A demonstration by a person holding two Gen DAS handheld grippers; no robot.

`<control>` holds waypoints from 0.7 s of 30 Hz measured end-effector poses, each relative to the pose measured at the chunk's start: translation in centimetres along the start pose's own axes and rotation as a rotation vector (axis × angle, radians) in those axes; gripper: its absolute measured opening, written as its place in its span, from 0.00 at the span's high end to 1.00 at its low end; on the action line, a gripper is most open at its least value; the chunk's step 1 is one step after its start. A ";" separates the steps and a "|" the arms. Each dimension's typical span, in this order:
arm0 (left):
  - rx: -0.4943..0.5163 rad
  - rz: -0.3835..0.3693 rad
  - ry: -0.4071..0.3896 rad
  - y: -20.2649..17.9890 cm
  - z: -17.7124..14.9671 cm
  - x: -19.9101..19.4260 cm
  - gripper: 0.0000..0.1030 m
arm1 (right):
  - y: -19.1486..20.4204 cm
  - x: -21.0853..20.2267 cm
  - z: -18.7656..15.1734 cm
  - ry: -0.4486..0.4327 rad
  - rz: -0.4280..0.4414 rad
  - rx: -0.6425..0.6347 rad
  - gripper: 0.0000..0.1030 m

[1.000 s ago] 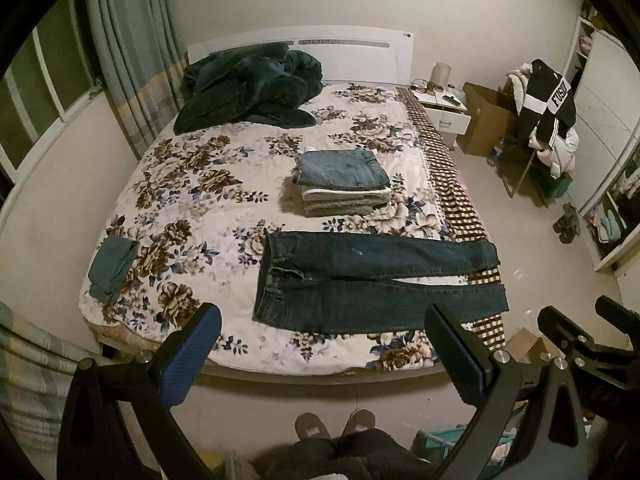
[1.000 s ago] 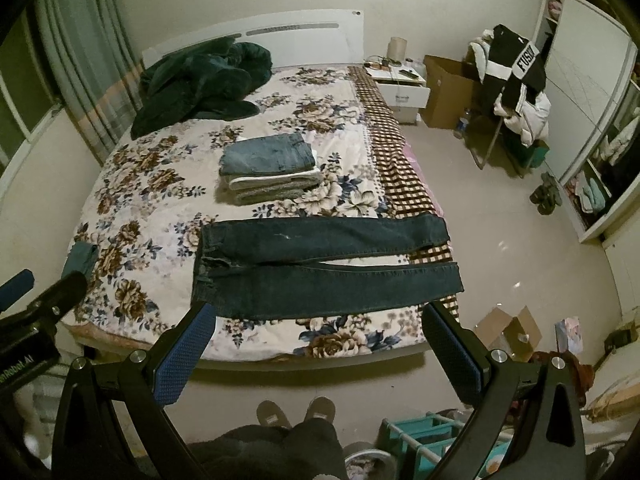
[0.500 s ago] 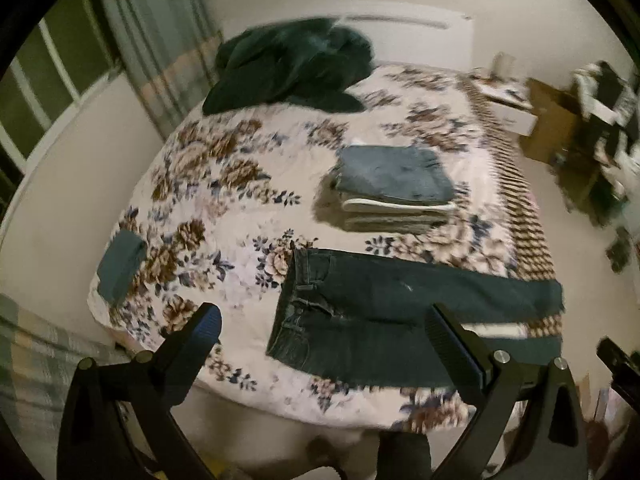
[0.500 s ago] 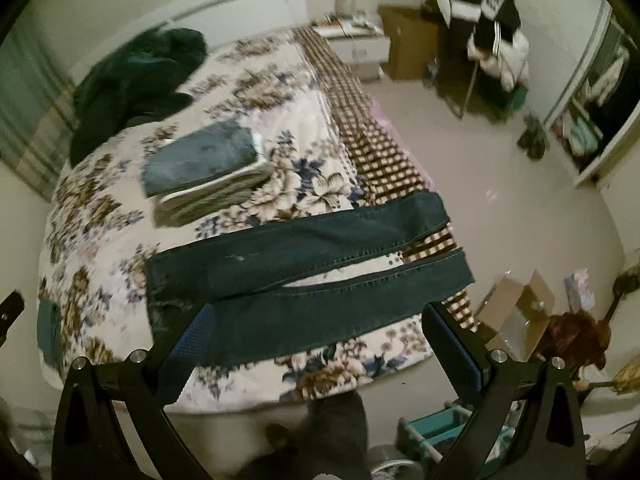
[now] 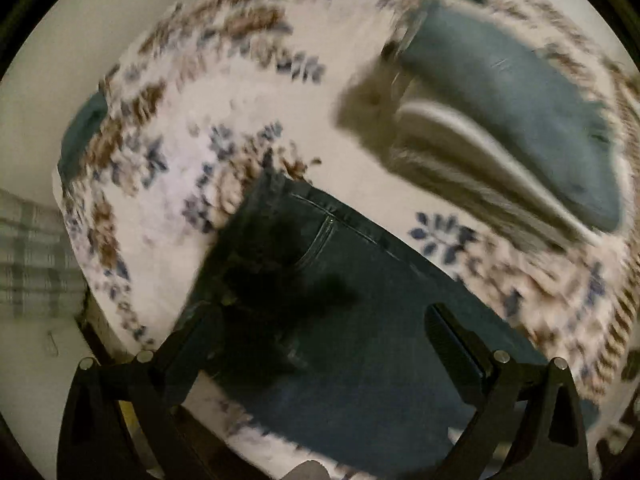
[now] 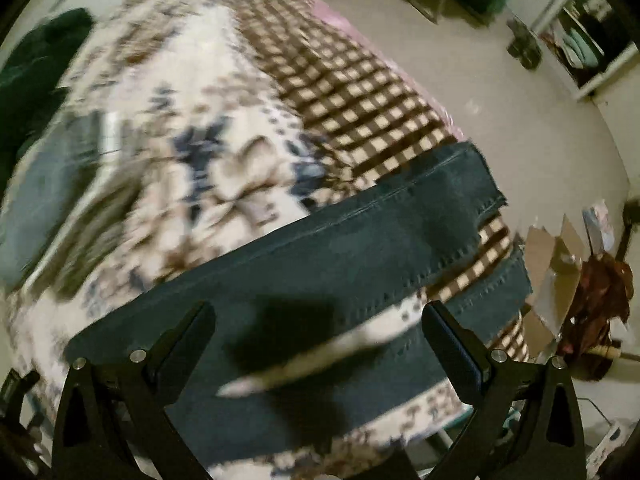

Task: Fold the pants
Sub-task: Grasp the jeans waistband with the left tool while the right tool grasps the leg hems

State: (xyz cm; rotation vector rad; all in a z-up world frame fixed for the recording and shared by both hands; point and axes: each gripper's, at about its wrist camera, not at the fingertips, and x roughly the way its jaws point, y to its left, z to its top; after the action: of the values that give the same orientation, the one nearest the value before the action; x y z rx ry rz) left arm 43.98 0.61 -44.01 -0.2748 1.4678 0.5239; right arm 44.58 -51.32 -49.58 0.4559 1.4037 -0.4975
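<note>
My left tongs (image 5: 320, 344) hang spread wide over the waist end of the dark blue jeans (image 5: 360, 320), with nothing between the fingers (image 5: 456, 340). The jeans lie flat on the floral bedspread (image 5: 208, 92), near the bed's front edge. Through this camera I can make out the waistband corner and a pocket seam just ahead of the tongs, with a dark shadow lying across the denim there. Whether my fingertips touch the cloth I cannot tell; the view is blurred.

Beyond the jeans, toward the head of the bed, sits a stack of folded clothes (image 5: 500, 120), a blue-grey denim piece on top and paler layers under it. It lies apart from the jeans, with a strip of bedspread between them. At the far left edge of the bed a small teal folded cloth (image 5: 80, 128) rests by itself.

My right tongs (image 6: 318, 344) are also wide apart and hold nothing. They hover over the leg end of the jeans (image 6: 340, 248), where the two legs run side by side with a narrow gap of bedding showing between them. The hems reach onto the brown checked blanket (image 6: 360, 92) at the side of the bed. A shadow falls on the nearer part of the legs, between my fingers. Past the bed's edge, on the floor to the right, an open cardboard box (image 6: 552, 252) stands.
</note>
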 end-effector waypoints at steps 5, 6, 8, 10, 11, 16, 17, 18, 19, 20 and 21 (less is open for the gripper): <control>-0.101 -0.010 0.137 -1.9 3.1 8.7 0.00 | -0.7 8.5 3.4 0.049 -0.066 0.039 0.00; -0.119 -0.016 0.155 -2.1 3.7 9.9 0.00 | -0.9 9.9 3.9 0.054 -0.080 0.044 0.00; -0.130 -0.033 0.193 -2.8 4.8 12.1 0.00 | -1.4 11.3 4.3 0.052 -0.115 0.047 0.00; -0.137 -0.025 0.216 -3.2 5.6 13.5 0.01 | -1.7 12.6 5.2 0.052 -0.124 0.057 0.00; -0.134 -0.016 0.210 -3.4 5.8 13.8 0.01 | -1.8 13.2 5.6 0.054 -0.126 0.065 0.00; -0.094 -0.017 0.090 -3.8 5.6 12.3 0.30 | -3.6 16.0 7.4 0.105 -0.131 0.136 0.00; -0.109 -0.025 0.072 -3.4 5.3 11.8 0.46 | -4.1 16.4 7.6 0.119 -0.131 0.155 0.00; -0.128 -0.034 0.050 -2.7 4.9 11.1 0.62 | -4.7 16.7 7.8 0.133 -0.131 0.175 0.00; -0.148 -0.067 0.035 -1.7 4.4 10.4 0.65 | -5.3 16.9 8.0 0.138 -0.133 0.192 0.00; -0.157 -0.110 0.024 -1.0 4.1 9.8 0.70 | -5.8 17.1 8.1 0.143 -0.132 0.206 0.00; -0.157 -0.147 0.013 -0.5 3.8 9.2 0.75 | -6.4 17.3 8.2 0.150 -0.135 0.222 0.00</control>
State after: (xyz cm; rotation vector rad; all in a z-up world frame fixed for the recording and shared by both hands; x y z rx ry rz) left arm 47.67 3.55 -52.80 -0.5071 1.4088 0.5201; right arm 49.24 -62.31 -65.91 0.5896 1.5370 -0.7462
